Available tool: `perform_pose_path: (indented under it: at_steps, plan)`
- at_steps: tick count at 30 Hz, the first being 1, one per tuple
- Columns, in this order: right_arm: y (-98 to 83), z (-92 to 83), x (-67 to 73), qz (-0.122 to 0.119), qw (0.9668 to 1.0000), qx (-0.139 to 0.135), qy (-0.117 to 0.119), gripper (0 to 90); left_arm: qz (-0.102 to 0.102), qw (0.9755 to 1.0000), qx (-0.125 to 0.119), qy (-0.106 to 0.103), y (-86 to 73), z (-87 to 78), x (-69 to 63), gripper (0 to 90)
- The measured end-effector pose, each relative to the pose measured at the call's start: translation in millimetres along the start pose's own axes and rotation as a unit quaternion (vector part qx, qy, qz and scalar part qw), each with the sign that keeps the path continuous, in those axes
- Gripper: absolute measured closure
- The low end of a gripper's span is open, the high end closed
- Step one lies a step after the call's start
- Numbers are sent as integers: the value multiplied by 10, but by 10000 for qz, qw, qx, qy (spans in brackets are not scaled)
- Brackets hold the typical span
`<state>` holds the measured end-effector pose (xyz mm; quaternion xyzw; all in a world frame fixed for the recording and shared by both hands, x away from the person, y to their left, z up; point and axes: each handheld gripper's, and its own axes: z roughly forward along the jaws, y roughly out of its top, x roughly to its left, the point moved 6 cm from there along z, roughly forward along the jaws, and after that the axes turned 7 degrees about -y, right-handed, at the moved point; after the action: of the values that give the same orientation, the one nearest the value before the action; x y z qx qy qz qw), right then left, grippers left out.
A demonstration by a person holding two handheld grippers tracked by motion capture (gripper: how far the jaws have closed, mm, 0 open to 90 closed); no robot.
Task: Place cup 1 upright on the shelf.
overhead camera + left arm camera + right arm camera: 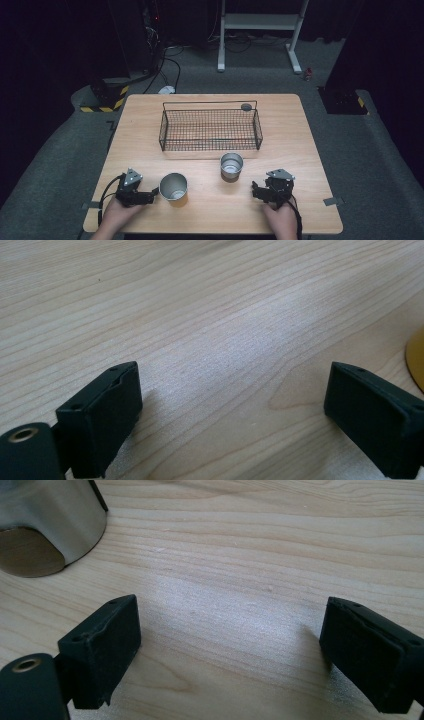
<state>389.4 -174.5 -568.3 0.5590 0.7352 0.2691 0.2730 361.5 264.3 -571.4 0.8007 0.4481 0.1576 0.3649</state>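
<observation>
Left black two-jaw gripper (pixel 150 196) rested near the light wooden tabletop's (pixel 300 150) front-left corner, jaws spread, nothing between them. Right black two-jaw gripper (pixel 256 191) sat near the front-right, likewise released. Two round steel cups (pixel 173 186) (pixel 231 165) stood between them; the black wire basket (pixel 210 130) sat toward the rear edge.

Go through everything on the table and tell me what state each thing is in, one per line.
Left hand-held gripper: open, holding nothing, low over the table.
Right hand-held gripper: open, holding nothing, low over the table.
Left metal cup: upright, empty, right beside the left hand-held gripper.
Right metal cup: upright, free-standing, in front of the basket.
Wire basket: upright, empty.
</observation>
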Motion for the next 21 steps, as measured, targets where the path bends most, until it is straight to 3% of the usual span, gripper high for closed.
perform_pose_path:
  at_steps: [21]
  plan:
    - [1, 0, 0, 1, 10000, 0, 1, 94, -56, 10000, 36, 5, -4, -23, 7, 115]
